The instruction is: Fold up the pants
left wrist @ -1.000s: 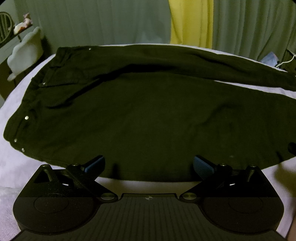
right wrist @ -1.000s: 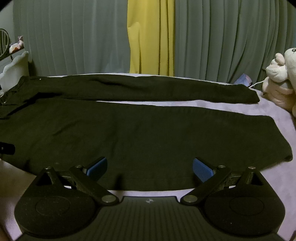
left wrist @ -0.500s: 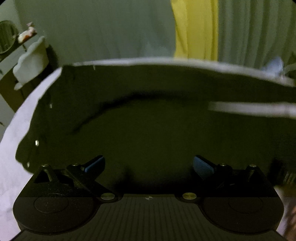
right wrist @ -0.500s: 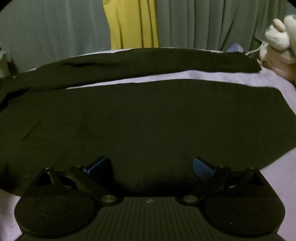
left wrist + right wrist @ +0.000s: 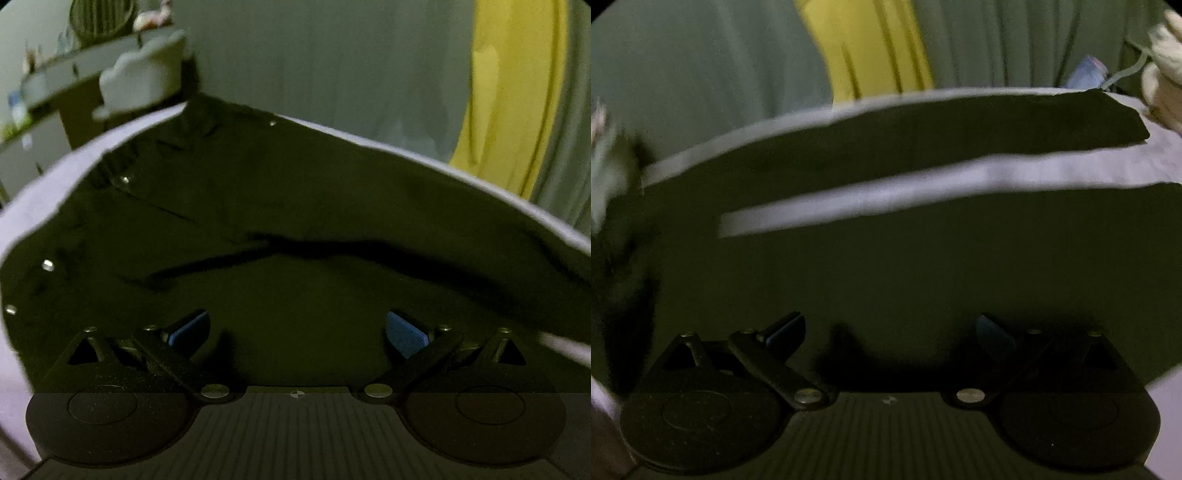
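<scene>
Black pants (image 5: 280, 206) lie spread flat on a pale lilac bed sheet (image 5: 48, 184). The left wrist view shows the waist end with metal rivets and the crotch fold. My left gripper (image 5: 297, 332) is open, low over the near leg's fabric, nothing between its blue pads. In the right wrist view the two legs (image 5: 923, 254) run across, a strip of sheet (image 5: 923, 184) between them, the far leg's hem (image 5: 1123, 122) at the upper right. My right gripper (image 5: 890, 330) is open, close over the near leg, holding nothing.
Grey-green curtains with a yellow panel (image 5: 513, 92) hang behind the bed. A white cushion (image 5: 144, 81) and a shelf with small items (image 5: 55, 74) stand at the far left. A plush toy (image 5: 1163, 70) and a small blue item (image 5: 1089, 70) sit at the far right.
Both grippers have moved forward and down over the pants. The left one has turned toward the waist end; the right one has swung toward the legs. Both stay open.
</scene>
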Tool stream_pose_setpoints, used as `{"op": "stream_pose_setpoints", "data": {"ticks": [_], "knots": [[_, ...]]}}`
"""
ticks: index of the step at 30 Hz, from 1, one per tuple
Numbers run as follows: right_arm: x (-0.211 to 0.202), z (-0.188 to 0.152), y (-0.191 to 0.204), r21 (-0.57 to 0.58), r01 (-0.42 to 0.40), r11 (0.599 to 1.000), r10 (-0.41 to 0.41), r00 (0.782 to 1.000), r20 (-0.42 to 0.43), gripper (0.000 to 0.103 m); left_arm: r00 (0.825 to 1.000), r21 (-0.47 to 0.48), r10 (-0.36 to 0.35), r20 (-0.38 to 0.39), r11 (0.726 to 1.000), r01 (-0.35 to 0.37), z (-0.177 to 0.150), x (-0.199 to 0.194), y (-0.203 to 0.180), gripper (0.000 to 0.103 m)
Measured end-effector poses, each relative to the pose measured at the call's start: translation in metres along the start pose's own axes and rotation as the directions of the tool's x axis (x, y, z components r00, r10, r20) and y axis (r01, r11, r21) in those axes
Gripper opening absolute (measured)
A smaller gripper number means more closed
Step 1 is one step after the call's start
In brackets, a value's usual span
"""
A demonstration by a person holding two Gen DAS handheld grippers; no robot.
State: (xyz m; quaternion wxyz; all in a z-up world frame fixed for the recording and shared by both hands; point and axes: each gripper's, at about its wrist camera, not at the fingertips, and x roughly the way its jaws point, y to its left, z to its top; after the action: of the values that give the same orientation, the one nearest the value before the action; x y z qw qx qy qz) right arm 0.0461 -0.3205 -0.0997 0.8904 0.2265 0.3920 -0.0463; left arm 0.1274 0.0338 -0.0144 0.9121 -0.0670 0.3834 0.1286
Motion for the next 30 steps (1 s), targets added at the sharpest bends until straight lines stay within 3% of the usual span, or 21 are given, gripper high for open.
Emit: {"op": "stream_pose_setpoints", "data": {"ticks": [4, 5, 9, 12, 14, 18, 25, 27, 29, 30], "knots": [[0.015, 0.081, -0.003, 0.156, 0.016, 0.988, -0.030, 0.996, 0.090, 0.099, 0.981, -0.110, 0.010, 0.193, 0.994, 0.012, 0.006, -0.008, 0.016, 0.103], [0.021, 0.099, -0.002, 0.183, 0.028, 0.983, -0.046, 0.994, 0.098, 0.099, 0.977, -0.116, 0.014, 0.212, 0.993, 0.010, 0.004, -0.007, 0.018, 0.103], [0.064, 0.170, 0.008, 0.275, 0.099, 0.956, -0.126, 0.989, 0.081, 0.091, 0.982, -0.131, 0.006, 0.186, 0.991, 0.019, 0.005, -0.001, 0.020, 0.103], [0.112, 0.206, 0.010, 0.307, 0.224, 0.925, -0.244, 0.969, 0.026, 0.079, 0.978, -0.151, -0.002, 0.210, 0.988, 0.035, 0.008, 0.005, 0.023, 0.103], [0.139, 0.218, 0.009, 0.342, 0.315, 0.885, -0.324, 0.945, -0.033, 0.076, 0.976, -0.150, 0.008, 0.217, 0.988, 0.026, 0.010, 0.013, 0.027, 0.103], [0.169, 0.229, 0.003, 0.381, 0.394, 0.837, -0.391, 0.916, -0.088, 0.073, 0.979, -0.168, 0.008, 0.202, 0.985, 0.027, 0.009, 0.021, 0.030, 0.103], [0.198, 0.231, -0.005, 0.288, 0.511, 0.810, -0.502, 0.858, -0.109, 0.072, 0.986, -0.195, -0.008, 0.166, 0.980, 0.041, 0.011, 0.027, 0.037, 0.103], [0.194, 0.227, -0.003, 0.283, 0.521, 0.805, -0.519, 0.850, -0.087, 0.061, 0.985, -0.203, -0.008, 0.171, 0.978, 0.043, 0.011, 0.026, 0.039, 0.103], [0.186, 0.224, -0.002, 0.260, 0.522, 0.812, -0.525, 0.848, -0.064, 0.034, 0.987, -0.208, -0.009, 0.163, 0.977, 0.043, 0.012, 0.028, 0.039, 0.103], [0.185, 0.226, -0.007, 0.240, 0.497, 0.834, -0.502, 0.864, -0.047, 0.029, 0.987, -0.211, -0.009, 0.158, 0.977, 0.043, 0.012, 0.029, 0.040, 0.103]]}}
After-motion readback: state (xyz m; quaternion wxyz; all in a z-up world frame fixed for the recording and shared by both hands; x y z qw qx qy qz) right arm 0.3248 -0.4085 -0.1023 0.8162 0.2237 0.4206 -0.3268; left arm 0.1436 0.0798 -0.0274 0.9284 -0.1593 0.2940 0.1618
